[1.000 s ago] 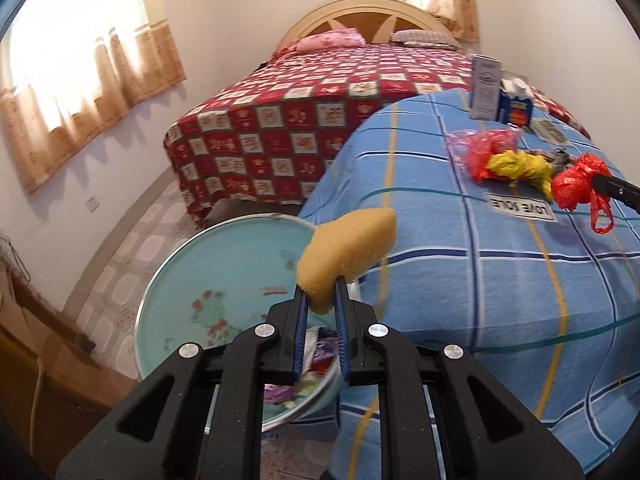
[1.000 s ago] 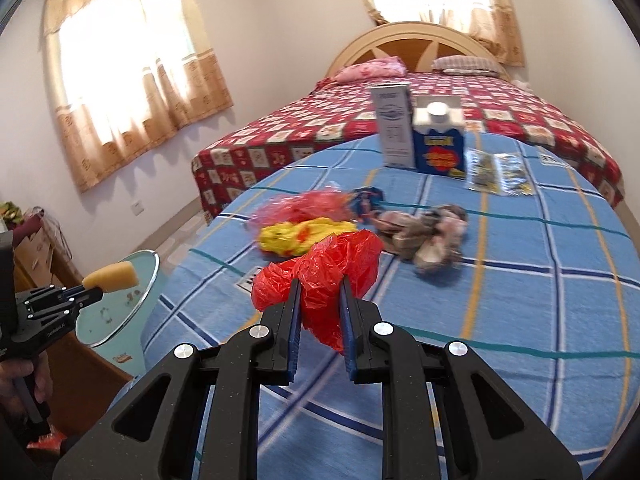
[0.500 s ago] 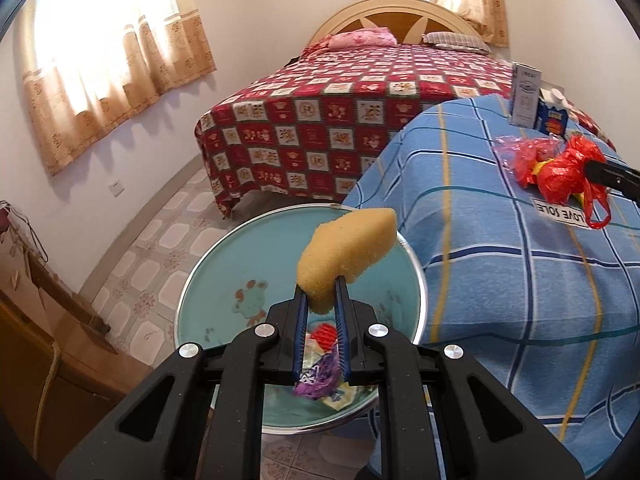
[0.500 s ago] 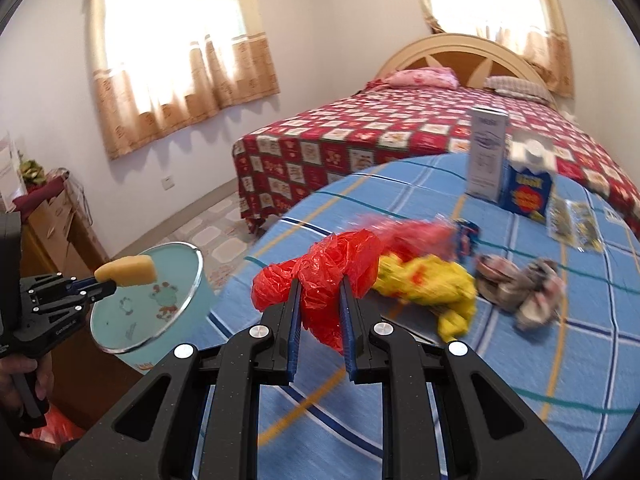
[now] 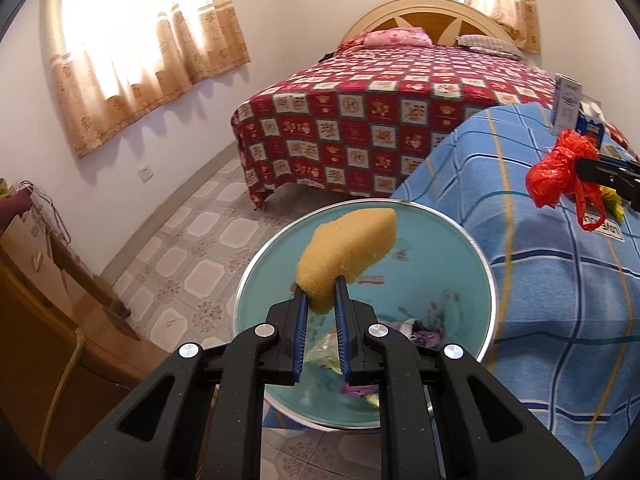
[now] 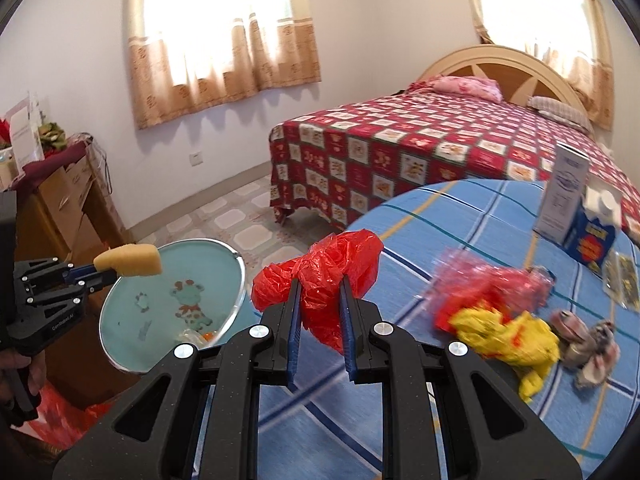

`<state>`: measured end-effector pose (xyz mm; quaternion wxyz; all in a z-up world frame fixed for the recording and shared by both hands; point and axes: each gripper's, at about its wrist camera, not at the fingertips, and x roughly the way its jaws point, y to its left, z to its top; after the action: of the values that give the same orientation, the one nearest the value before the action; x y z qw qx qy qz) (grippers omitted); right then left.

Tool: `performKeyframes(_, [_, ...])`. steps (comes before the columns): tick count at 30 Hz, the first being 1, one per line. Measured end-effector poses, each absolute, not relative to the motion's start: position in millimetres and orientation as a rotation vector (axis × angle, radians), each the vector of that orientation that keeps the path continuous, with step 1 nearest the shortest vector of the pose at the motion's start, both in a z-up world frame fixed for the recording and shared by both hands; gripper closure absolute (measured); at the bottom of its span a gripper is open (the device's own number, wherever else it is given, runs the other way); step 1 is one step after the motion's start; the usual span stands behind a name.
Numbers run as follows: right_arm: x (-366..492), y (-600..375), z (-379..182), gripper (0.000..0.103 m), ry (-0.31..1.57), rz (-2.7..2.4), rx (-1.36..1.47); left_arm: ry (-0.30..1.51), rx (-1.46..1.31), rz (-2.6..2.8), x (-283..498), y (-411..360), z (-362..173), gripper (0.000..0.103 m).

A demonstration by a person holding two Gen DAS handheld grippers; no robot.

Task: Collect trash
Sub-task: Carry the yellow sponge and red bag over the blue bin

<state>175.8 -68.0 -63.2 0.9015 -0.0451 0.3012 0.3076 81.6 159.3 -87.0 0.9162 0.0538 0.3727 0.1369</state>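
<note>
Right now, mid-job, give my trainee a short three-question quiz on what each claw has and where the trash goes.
1. True or false: the left claw is shut on the yellow foam sponge above the round teal metal bin.
2. What does the right claw grip? A) the crumpled red plastic bag B) a yellow wrapper C) a milk carton
3. Fill in: the blue juice carton stands on the blue checked ____.

Key: 1 true; 2 A; 3 bedspread.
</note>
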Motion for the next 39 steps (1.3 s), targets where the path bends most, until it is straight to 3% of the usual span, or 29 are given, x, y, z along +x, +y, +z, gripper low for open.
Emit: performKeyframes(39, [167.0, 26.0, -72.0, 0.085, 0.628, 0.781, -0.232, 0.796, 0.087, 0.404, 68.5, 207.7, -96.8, 0.09])
